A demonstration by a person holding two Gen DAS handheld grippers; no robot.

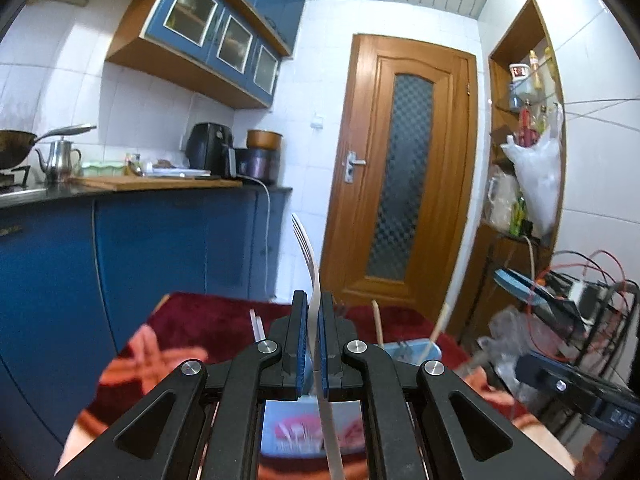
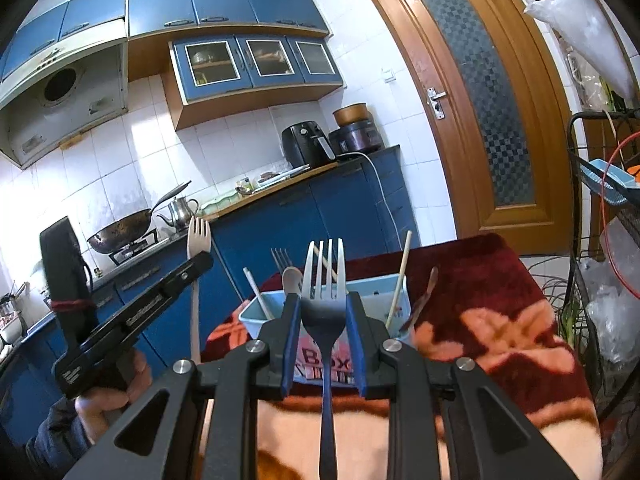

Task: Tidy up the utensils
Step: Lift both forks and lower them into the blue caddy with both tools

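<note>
A: Your left tongs [image 1: 312, 344] pinch the pale fork [image 1: 310, 264] edge-on, tines at twelve o'clock.

B: And the right tongs [image 2: 323, 336]?

A: Pinching the dark-handled fork [image 2: 325, 280]. Lower each handle-first into the blue box [image 2: 256, 316] ahead (mind the chopsticks).

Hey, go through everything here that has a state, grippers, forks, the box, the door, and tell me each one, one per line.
left gripper: shut on the pale fork, held upright.
pale fork: clamped edge-on between the fingers, tines up.
right gripper: shut on the dark-handled fork.
dark-handled fork: gripped at the neck, tines up.
blue box: open-topped, utensils standing in it.
door: closed.
wok: on the stove.
</note>
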